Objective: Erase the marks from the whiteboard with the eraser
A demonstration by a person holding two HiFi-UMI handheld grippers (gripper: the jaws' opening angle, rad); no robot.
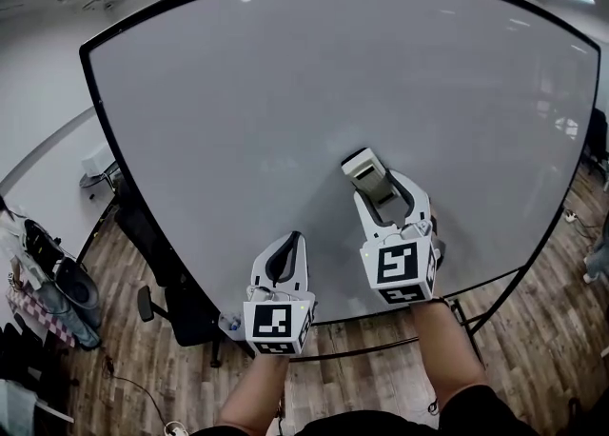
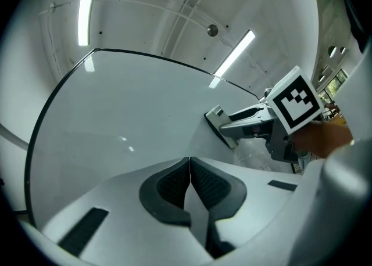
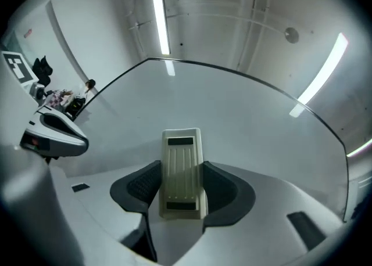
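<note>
A large whiteboard [image 1: 285, 101] with a black frame fills the head view; I see no marks on it. My right gripper [image 1: 381, 191] is shut on a cream ribbed eraser [image 1: 366, 173], whose far end rests against the board's lower middle. In the right gripper view the eraser [image 3: 181, 172] stands between the dark pads, over the whiteboard [image 3: 244, 119]. My left gripper [image 1: 284, 255] hangs lower left, near the board's bottom edge, shut with nothing in it. In the left gripper view its pads [image 2: 168, 189] meet, and the eraser [image 2: 219, 124] shows at right against the whiteboard [image 2: 128, 114].
The board stands on a black frame over a wood floor [image 1: 533, 320]. A black office chair [image 1: 166, 296] sits at the lower left, with bags and clutter [image 1: 43, 291] beyond it. Ceiling lights reflect on the board.
</note>
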